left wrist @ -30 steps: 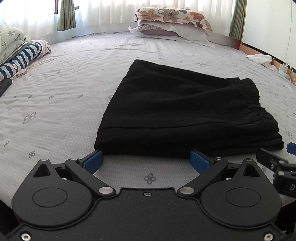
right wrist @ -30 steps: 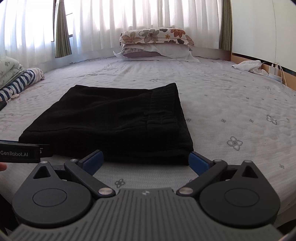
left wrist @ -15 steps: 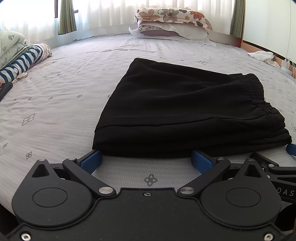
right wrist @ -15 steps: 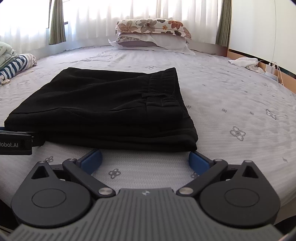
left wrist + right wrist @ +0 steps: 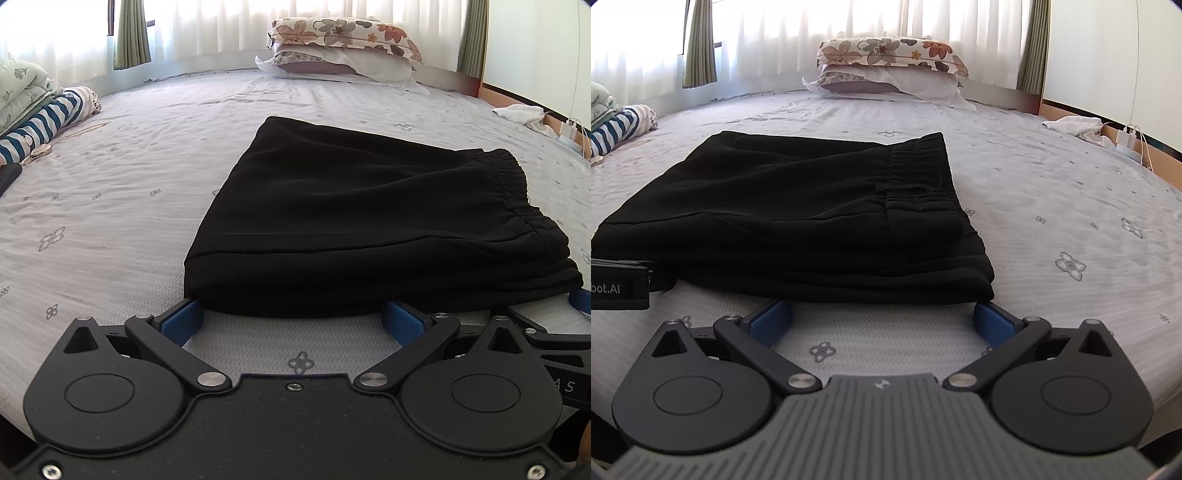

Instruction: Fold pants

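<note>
Black pants (image 5: 362, 221) lie folded in a flat stack on the bed, elastic waistband to the right; they also show in the right wrist view (image 5: 798, 218). My left gripper (image 5: 293, 315) is open, its blue fingertips (image 5: 184, 319) at the near left edge of the stack, tips partly under the fabric. My right gripper (image 5: 882, 314) is open at the near right edge, its fingertips (image 5: 991, 319) just at the hem. Each gripper shows at the edge of the other's view.
The bed sheet (image 5: 110, 192) is grey-white with small flowers. Two pillows (image 5: 343, 48) are stacked at the far end. Folded striped and green bedding (image 5: 40, 114) lies far left. A white cloth (image 5: 1075, 125) and charger (image 5: 1126, 138) lie far right.
Both grippers have moved forward and lower toward the near edge of the folded pants, until their fingertips meet the hem. The pants have not moved.
</note>
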